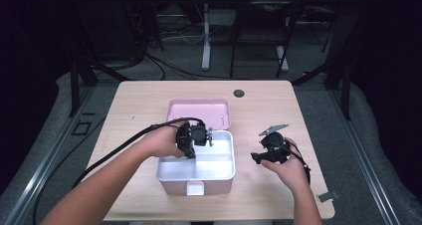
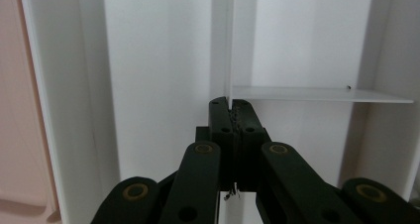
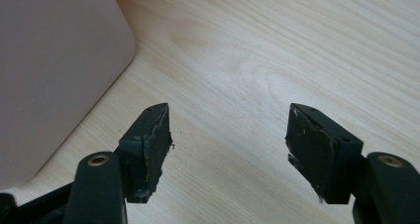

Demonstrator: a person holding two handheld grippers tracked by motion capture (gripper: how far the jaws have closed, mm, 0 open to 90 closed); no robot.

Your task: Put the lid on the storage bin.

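A pink box (image 1: 172,187) stands open at the table's middle, its lid (image 1: 199,113) leaning back behind it. Inside sits a white tray (image 1: 220,171) split into compartments. My left gripper (image 1: 191,150) reaches down into the tray's left part. In the left gripper view its jaws are pressed together on the top edge of a thin white divider (image 2: 231,50), with my left gripper (image 2: 231,104) at the corner where a cross divider (image 2: 317,94) branches off. My right gripper (image 1: 256,158) hovers right of the box, open and holding nothing; my right gripper (image 3: 228,135) faces bare wood beside the box's pink corner (image 3: 54,70).
The wooden table (image 1: 149,100) has a dark round grommet (image 1: 239,93) at the back. A small metal clip (image 1: 326,196) lies near the front right corner. Black cables trail off the left side. Desk legs and frames stand on the floor behind.
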